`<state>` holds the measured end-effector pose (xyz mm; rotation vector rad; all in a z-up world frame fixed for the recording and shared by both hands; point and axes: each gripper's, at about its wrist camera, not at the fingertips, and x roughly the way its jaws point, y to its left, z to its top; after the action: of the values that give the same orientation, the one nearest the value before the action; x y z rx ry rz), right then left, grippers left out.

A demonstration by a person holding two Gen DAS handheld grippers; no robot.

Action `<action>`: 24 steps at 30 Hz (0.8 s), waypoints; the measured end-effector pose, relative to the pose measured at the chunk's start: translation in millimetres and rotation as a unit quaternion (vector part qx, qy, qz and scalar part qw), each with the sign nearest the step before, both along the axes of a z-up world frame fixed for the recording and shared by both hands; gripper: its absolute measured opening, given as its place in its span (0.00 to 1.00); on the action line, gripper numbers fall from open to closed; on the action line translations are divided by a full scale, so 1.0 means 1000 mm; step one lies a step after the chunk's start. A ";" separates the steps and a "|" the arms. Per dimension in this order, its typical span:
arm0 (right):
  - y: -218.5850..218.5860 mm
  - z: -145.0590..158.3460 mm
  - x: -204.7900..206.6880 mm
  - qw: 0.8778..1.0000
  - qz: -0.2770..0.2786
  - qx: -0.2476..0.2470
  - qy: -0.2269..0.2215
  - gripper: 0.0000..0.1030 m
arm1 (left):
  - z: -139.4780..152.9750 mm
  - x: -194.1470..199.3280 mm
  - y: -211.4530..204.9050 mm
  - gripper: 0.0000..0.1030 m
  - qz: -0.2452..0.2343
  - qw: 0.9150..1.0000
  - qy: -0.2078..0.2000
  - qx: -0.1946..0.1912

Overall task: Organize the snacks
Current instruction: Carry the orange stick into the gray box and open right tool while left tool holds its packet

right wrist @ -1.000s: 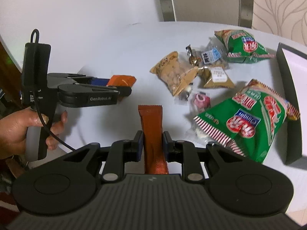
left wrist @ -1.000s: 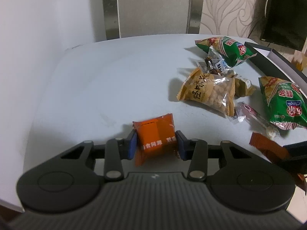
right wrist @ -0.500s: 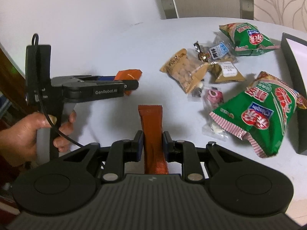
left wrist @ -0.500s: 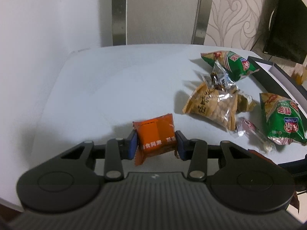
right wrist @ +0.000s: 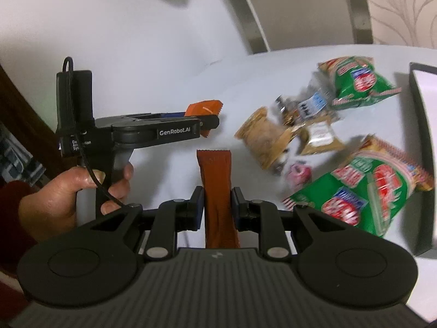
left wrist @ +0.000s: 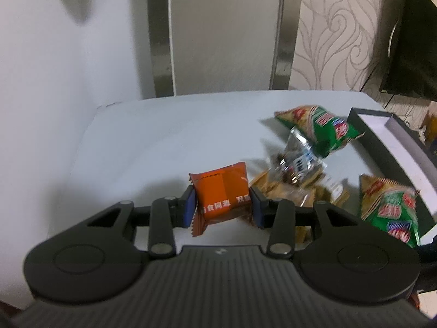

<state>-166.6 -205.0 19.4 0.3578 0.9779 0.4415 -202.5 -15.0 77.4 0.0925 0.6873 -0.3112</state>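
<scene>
My left gripper (left wrist: 222, 205) is shut on a square orange snack packet (left wrist: 221, 194) and holds it above the white table (left wrist: 164, 142). It also shows from the side in the right wrist view (right wrist: 210, 123), with the orange packet (right wrist: 203, 108) in it. My right gripper (right wrist: 217, 205) is shut on a long brown-orange snack bar (right wrist: 217, 188), held above the table. Loose snacks lie to the right: two green chip bags (right wrist: 357, 82) (right wrist: 368, 188), a tan peanut bag (right wrist: 262, 139), a clear candy bag (right wrist: 306, 104) and a pink sweet (right wrist: 297, 173).
A black box with a white inside (left wrist: 396, 142) lies at the table's right edge, also in the right wrist view (right wrist: 426, 136). A chair back (left wrist: 221, 32) stands behind the table. A dark screen (left wrist: 412, 49) hangs at the far right. A white wall is on the left.
Both grippers have lifted and tilted with their snacks still held. The left gripper has moved right, toward the snack pile. The snacks on the table have not moved.
</scene>
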 end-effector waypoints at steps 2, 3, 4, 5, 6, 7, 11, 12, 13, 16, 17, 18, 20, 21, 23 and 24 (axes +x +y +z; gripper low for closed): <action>-0.015 0.005 0.000 1.000 -0.014 0.009 -0.011 0.24 | 0.002 0.004 -0.006 0.43 -0.002 1.000 0.000 -0.003; -0.023 0.008 -0.001 1.000 -0.022 0.013 -0.017 0.24 | 0.003 0.007 -0.009 0.43 -0.003 1.000 0.001 -0.006; -0.032 0.012 -0.002 0.999 -0.034 0.015 -0.022 0.24 | 0.004 0.009 -0.012 0.43 -0.002 1.000 0.002 -0.008; -0.042 0.015 -0.003 0.998 -0.046 0.018 -0.027 0.24 | 0.005 0.011 -0.015 0.43 0.000 1.000 0.002 -0.010; -0.053 0.019 -0.003 0.998 -0.060 0.019 -0.032 0.24 | 0.006 0.011 -0.017 0.43 0.001 1.000 0.000 -0.013; -0.065 0.022 -0.004 0.996 -0.074 0.018 -0.038 0.24 | 0.006 0.011 -0.019 0.43 0.001 1.000 -0.001 -0.016; -0.113 0.027 -0.006 0.990 -0.135 0.001 -0.045 0.24 | 0.006 0.006 -0.028 0.43 -0.004 1.000 0.002 -0.022; -0.125 0.025 -0.006 0.988 -0.149 -0.007 -0.043 0.24 | 0.006 0.004 -0.030 0.43 -0.006 1.000 0.001 -0.021; -0.137 0.023 -0.006 0.986 -0.163 -0.017 -0.039 0.24 | 0.006 0.001 -0.031 0.43 -0.007 1.000 0.000 -0.021; -0.167 0.010 -0.003 0.979 -0.194 -0.056 -0.026 0.24 | 0.006 -0.006 -0.033 0.43 -0.011 1.000 0.003 -0.026; -0.175 0.005 -0.002 0.977 -0.201 -0.073 -0.021 0.24 | 0.007 -0.008 -0.034 0.43 -0.011 1.000 0.003 -0.026; -0.182 -0.002 0.000 0.974 -0.205 -0.092 -0.016 0.24 | 0.008 -0.010 -0.035 0.43 -0.012 1.000 0.002 -0.025; -0.190 -0.015 0.006 0.969 -0.207 -0.136 -0.006 0.24 | 0.010 -0.015 -0.036 0.43 -0.013 1.000 -0.001 -0.022; -0.193 -0.022 0.009 0.966 -0.207 -0.155 -0.001 0.24 | 0.011 -0.017 -0.036 0.43 -0.013 1.000 -0.001 -0.023; -0.200 -0.038 0.014 0.962 -0.208 -0.177 0.011 0.24 | 0.012 -0.019 -0.036 0.43 -0.014 1.000 -0.001 -0.023; -0.203 -0.044 0.017 0.959 -0.209 -0.190 0.015 0.24 | 0.013 -0.020 -0.037 0.43 -0.014 1.000 -0.002 -0.022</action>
<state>-149.8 -408.1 -24.6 0.2136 0.9627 -0.1376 -222.5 -52.3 90.2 0.0608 0.6747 -0.3538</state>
